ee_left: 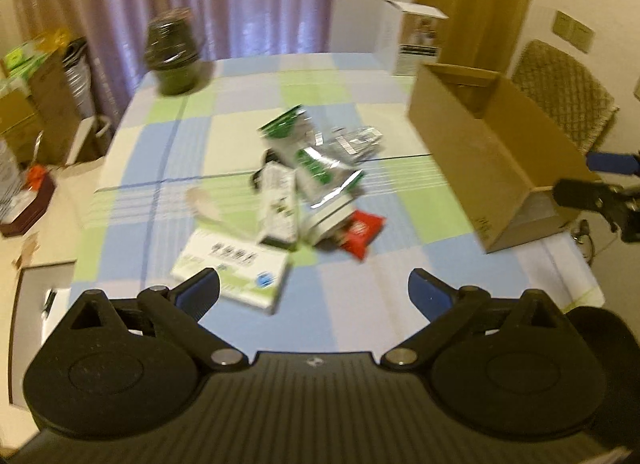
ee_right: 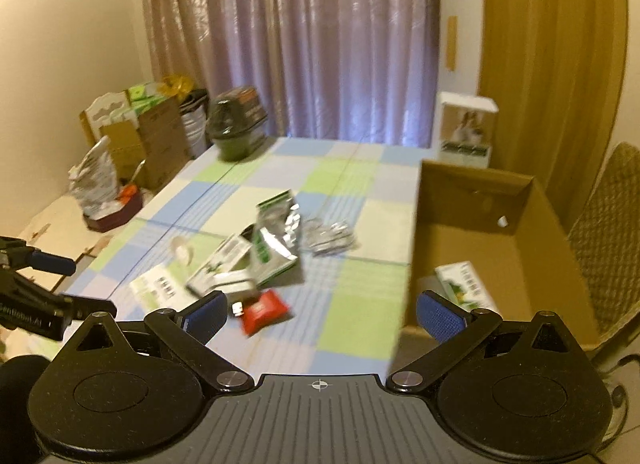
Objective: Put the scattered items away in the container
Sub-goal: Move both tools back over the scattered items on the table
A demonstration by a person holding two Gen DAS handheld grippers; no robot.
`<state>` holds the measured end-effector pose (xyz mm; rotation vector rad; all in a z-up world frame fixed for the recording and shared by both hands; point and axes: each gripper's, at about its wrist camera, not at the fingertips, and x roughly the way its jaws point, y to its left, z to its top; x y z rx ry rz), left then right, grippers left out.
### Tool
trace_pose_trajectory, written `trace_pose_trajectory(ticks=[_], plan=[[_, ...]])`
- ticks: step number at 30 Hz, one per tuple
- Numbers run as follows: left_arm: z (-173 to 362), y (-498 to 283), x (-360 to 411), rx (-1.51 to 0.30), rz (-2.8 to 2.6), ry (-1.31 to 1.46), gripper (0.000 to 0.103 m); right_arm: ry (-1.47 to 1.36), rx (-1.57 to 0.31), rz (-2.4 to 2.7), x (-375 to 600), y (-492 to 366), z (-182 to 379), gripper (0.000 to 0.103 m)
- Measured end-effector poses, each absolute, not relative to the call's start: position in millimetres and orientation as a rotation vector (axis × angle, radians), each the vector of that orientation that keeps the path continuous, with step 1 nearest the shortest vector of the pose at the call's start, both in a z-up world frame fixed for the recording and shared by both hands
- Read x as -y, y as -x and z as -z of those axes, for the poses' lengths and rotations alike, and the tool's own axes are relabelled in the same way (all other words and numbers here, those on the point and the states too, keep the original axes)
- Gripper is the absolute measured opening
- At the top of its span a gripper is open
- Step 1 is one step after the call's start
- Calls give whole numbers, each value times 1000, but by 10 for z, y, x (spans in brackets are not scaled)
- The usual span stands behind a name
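1. the scattered items lie in a loose pile mid-table on the blue, green and white checked cloth of the table (ee_left: pixel 352 304). nearest my left gripper (ee_left: pixel 314 296) is a flat white and green cardboard box (ee_left: pixel 232 270), just ahead of its left finger, long axis running slantwise towards the table's near left corner.
2. beyond it i see a tall white and green carton (ee_left: pixel 278 204) lying down with its long axis pointing away from me, crumpled silver and green foil pouches (ee_left: pixel 320 168), and a small red packet (ee_left: pixel 360 230) on the pile's near right side.
3. the open brown cardboard box (ee_right: pixel 476 200) stands along the table's right edge, with one white and green box (ee_right: pixel 466 284) already lying inside.
4. my right gripper (ee_right: pixel 322 314) hangs over the near edge between the pile and the container; the red packet is just ahead of its left finger.
5. judgement: the left is nearer the flat box, the right nearer the red packet and container.
6. both pairs of fingers are spread wide and released, holding and touching nothing.
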<state>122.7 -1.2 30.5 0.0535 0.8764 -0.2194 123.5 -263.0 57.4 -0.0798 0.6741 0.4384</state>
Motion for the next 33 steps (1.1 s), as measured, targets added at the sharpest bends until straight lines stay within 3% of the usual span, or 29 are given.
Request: trace_pose_trajectory(ticks=[13, 33], plan=[[-82, -1090, -558, -921, 136, -7, 99, 104, -726, -499, 2253, -1150, -388, 103], [320, -1568, -747, -1002, 178, -19, 100, 148, -843, -525, 2048, -1409, 92, 103]])
